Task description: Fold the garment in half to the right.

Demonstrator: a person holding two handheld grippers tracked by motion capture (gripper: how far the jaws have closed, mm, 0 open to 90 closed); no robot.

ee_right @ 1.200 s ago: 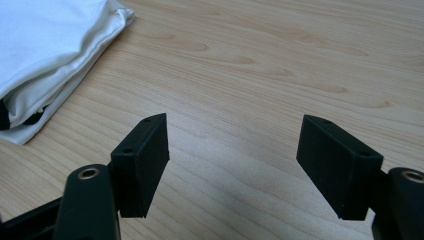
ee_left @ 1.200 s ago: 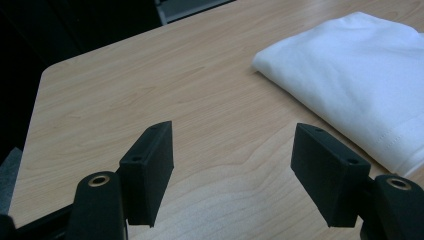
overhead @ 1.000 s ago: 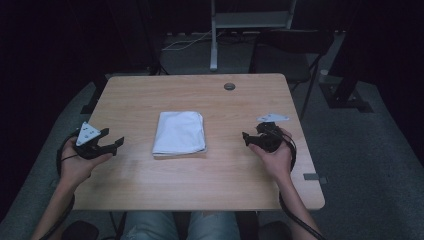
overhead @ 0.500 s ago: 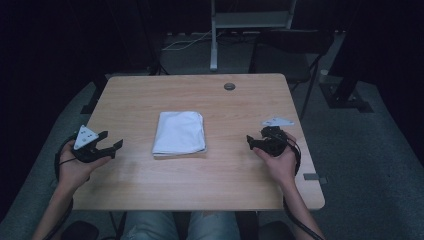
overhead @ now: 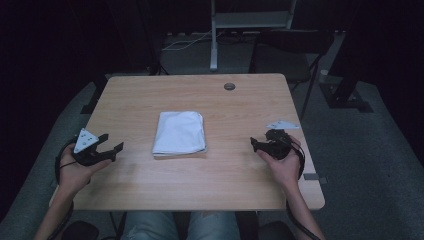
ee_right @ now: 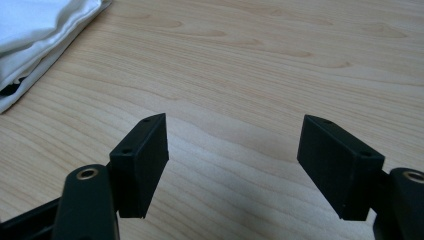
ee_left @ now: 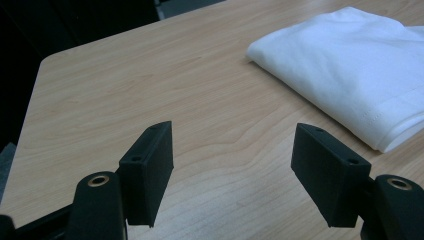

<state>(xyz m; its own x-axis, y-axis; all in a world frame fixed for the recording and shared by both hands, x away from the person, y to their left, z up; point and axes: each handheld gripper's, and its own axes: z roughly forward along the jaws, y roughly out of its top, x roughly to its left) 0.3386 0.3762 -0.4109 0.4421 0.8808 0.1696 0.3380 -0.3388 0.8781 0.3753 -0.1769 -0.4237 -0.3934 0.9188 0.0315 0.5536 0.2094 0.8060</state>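
While untouched, folded cloth (overhead: 179, 132) mid-table (overhead: 150, 95).

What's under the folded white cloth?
The folded white cloth lies flat on the wooden table, with bare wood showing all round it. Its layers cover whatever might sit beneath or between them. Left gripper and right gripper are open, apart from it.

Bare wooden table (overhead: 240, 170) lies between the left gripper (overhead: 111, 144) and the folded white cloth (overhead: 179, 132), and likewise between the right gripper (overhead: 253, 144) and the cloth. A small round grommet (overhead: 229, 86) sits flush near the far edge.
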